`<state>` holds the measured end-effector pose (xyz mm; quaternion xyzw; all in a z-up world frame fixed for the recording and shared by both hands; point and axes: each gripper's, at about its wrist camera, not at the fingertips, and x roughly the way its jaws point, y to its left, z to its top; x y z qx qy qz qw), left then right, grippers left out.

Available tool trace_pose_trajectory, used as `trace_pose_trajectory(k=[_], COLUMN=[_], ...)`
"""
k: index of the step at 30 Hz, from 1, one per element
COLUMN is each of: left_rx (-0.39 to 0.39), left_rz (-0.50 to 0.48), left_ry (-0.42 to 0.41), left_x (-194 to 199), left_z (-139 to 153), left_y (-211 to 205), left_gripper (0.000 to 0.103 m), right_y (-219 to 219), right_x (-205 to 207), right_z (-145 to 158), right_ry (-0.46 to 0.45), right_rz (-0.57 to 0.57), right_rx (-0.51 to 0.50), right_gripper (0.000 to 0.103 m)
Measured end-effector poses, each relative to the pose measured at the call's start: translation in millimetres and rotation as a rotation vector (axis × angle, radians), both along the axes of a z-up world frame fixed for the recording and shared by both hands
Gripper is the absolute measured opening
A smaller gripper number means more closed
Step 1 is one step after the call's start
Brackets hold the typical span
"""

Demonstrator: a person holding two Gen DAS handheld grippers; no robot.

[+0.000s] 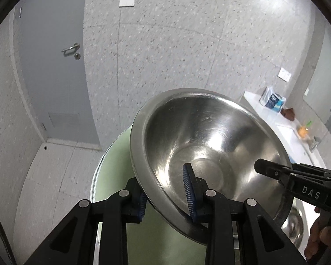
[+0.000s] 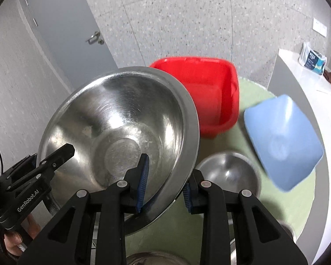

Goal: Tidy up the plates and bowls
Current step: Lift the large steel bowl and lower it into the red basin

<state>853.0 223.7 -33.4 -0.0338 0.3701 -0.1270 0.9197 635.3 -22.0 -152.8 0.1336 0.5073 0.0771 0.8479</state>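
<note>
Between both grippers hangs one big steel bowl [image 1: 209, 145], tipped up off the green mat [image 2: 282, 201] so you look straight into it. Left gripper [image 1: 166, 194] is pinched narrow on the near rim, one blue pad [image 1: 188, 190] inside the bowl and the other under the lip outside. Right gripper [image 2: 165, 187] has the same kind of grip on the opposite rim, jaws close together with the rim clamped between the pads.

Readable writing: from the left camera the right gripper's body says "DAS" in white letters, and from the right camera the left one says "GenRobot.AI" along its side. A hand [image 2: 15, 243] is wrapped round the handle below that label.

Past the right gripper, just behind the big bowl, sits a red tub [image 2: 211, 92]. Off to its right is a blue dish [image 2: 282, 139], blurry. A small steel bowl [image 2: 229, 174] sits on the mat right ahead of the right fingers, below the big one. Farther right, a white counter [image 2: 293, 66] holds a bag with printing too small to read.
</note>
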Motion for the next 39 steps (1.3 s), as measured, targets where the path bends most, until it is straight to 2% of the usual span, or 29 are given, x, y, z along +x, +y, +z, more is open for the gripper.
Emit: trace_pose_trajectory(k=[7, 11, 14, 22, 30, 39], left_rx=[0.01, 0.023, 0.032, 0.073, 0.088, 0.112], left_rz=[-0.016, -0.023, -0.019, -0.006, 0.009, 0.015], left_ry=[0.024, 0.065, 0.086, 0.131, 0.176, 0.191], left_x=[46.3, 90.3, 108.9, 189.1, 232.4, 249.8], left_z=[2.8, -6.5, -13.5, -21.5, -40.5, -58.4], left_y=[-35.4, -51.8, -63.9, -99.5, -112.8, -119.4], left_gripper=[0.026, 0.026, 0.026, 0.026, 0.026, 0.026], right_y=[-38.7, -57.7, -68.9, -79.6, -72.3, -65.9], right_x=[43.0, 69.7, 86.7, 117.4, 130.8, 136.8], right_z=[2.6, -7.6, -18.0, -45.2, -61.8, -74.9], right_ry=[-0.007, 0.017, 0.037, 0.085, 0.107, 0.13], right_rz=[-0.017, -0.025, -0.026, -0.023, -0.007, -0.004], right_rx=[-0.007, -0.008, -0.01, -0.009, -0.029, -0.062], right_gripper=[0.028, 0.028, 0.028, 0.028, 0.03, 0.031])
